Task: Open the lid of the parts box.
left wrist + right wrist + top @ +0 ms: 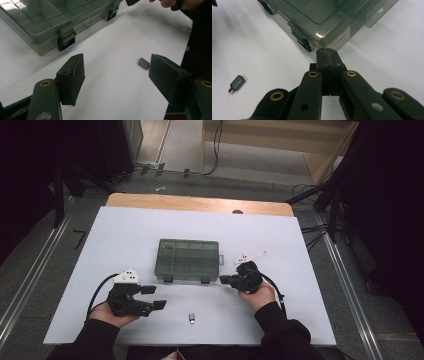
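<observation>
**Closed jaws at the organizer box's corner**

A smoky, translucent plastic organizer box [188, 260], rectangular with black latches, lies shut on the matte white table [125, 235]. The right gripper [223, 280], jaws pressed together on nothing, noses the box's front right corner. The left gripper [154, 297] gapes empty, front-left of the box. A small grey adapter [191, 318] lies before the box.

I'm working in what looks like a lab or recording studio: a white rectangular tabletop board [125, 235] sits on a grey carpeted floor [45, 270] between metal floor rails [30, 280]. Black curtains [385, 180] hang at both sides, and loose black cables [312, 232] trail across the floor.
</observation>
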